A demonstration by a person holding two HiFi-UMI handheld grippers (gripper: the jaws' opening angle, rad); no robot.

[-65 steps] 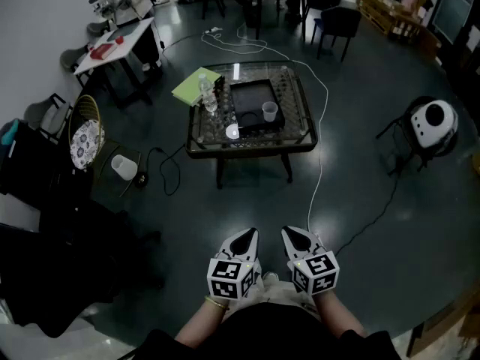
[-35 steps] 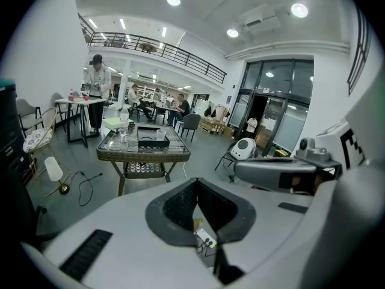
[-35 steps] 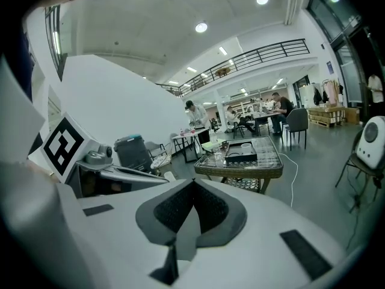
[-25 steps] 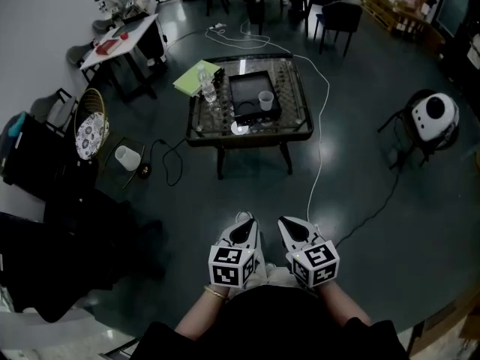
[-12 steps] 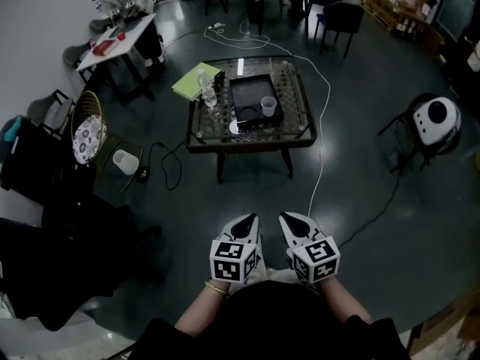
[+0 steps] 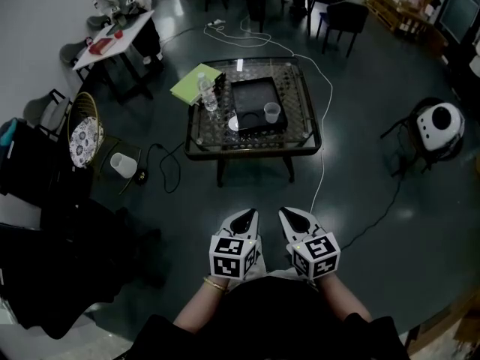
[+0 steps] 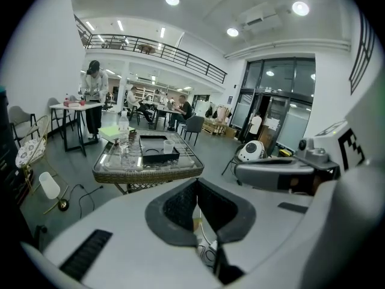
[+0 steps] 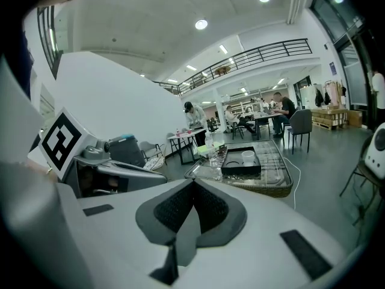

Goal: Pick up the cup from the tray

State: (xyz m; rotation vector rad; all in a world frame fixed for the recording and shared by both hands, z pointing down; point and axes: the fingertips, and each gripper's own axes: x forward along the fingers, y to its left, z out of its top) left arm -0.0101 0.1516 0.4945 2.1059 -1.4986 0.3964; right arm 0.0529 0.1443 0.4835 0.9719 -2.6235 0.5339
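A pale cup stands upright at the right side of a black tray on a low glass-topped table. From the left gripper view the cup and tray look small and far ahead; the right gripper view shows the cup in the tray too. My left gripper and right gripper are held side by side well short of the table, both shut with nothing between the jaws.
On the table beside the tray stand a clear bottle, a green folder and a small white dish. A white cable runs across the dark floor. A round white device sits right, a white bucket left.
The table with tray and cup has come slightly nearer and larger in the head view as I move toward it. Both grippers stay shut side by side.
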